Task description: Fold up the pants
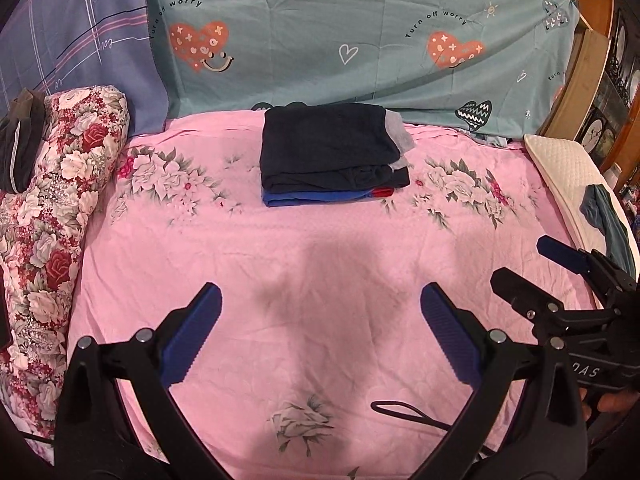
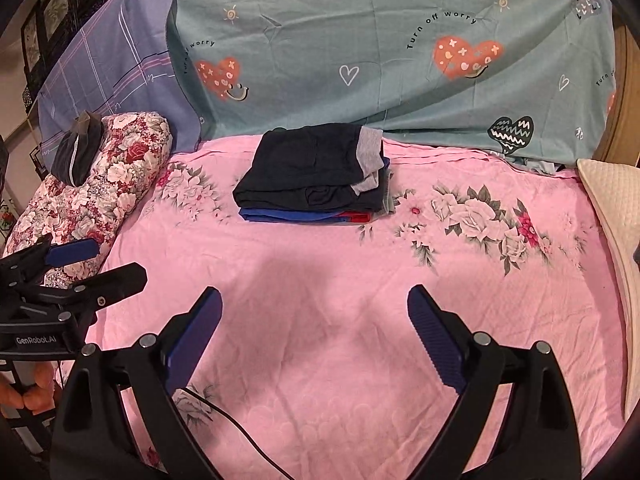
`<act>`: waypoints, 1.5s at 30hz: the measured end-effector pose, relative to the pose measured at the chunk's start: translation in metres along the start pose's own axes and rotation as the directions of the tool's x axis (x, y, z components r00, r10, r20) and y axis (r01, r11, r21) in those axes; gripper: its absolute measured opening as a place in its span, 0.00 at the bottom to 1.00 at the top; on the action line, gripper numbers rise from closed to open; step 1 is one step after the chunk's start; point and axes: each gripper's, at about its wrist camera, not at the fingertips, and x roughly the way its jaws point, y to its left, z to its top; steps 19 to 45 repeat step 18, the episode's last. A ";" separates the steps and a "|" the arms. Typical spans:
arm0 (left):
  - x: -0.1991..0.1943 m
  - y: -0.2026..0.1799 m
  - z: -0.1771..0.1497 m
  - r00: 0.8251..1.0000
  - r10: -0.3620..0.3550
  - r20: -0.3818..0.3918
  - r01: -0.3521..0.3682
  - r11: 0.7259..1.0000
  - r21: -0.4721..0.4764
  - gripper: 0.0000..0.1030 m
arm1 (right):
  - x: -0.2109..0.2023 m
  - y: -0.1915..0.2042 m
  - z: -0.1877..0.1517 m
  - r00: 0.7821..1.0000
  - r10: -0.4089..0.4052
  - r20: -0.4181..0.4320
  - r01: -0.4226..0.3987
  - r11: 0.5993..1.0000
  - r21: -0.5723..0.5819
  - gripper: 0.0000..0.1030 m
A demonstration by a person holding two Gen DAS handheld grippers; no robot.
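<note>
A stack of folded pants (image 1: 332, 152) (image 2: 312, 168) lies at the far middle of the pink floral bed sheet (image 1: 200, 248) (image 2: 460, 320). Its top piece is dark navy with a grey waistband, and a blue and red piece lies underneath. My left gripper (image 1: 320, 296) hovers over bare sheet well short of the stack, open, with nothing between its blue pads. My right gripper (image 2: 314, 294) hangs beside it, also open and empty. Each shows in the other's view: the right gripper (image 1: 528, 266) at the right edge, the left gripper (image 2: 108, 260) at the left edge.
A rolled floral quilt (image 1: 60, 184) (image 2: 100, 184) lines the left side with a dark garment (image 1: 20, 140) (image 2: 78, 152) on it. A cream pillow (image 1: 568, 176) (image 2: 612, 200) with a grey-teal garment (image 1: 604, 216) lies right. A teal sheet (image 1: 360, 40) hangs behind. A black cable (image 1: 404, 410) (image 2: 224, 412) trails near me.
</note>
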 end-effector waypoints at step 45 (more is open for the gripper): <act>-0.014 0.001 -0.007 0.999 0.022 0.030 -0.021 1.000 -0.017 0.98 | -0.006 0.004 -0.007 1.000 0.007 -0.005 -0.007 1.000 -0.009 0.91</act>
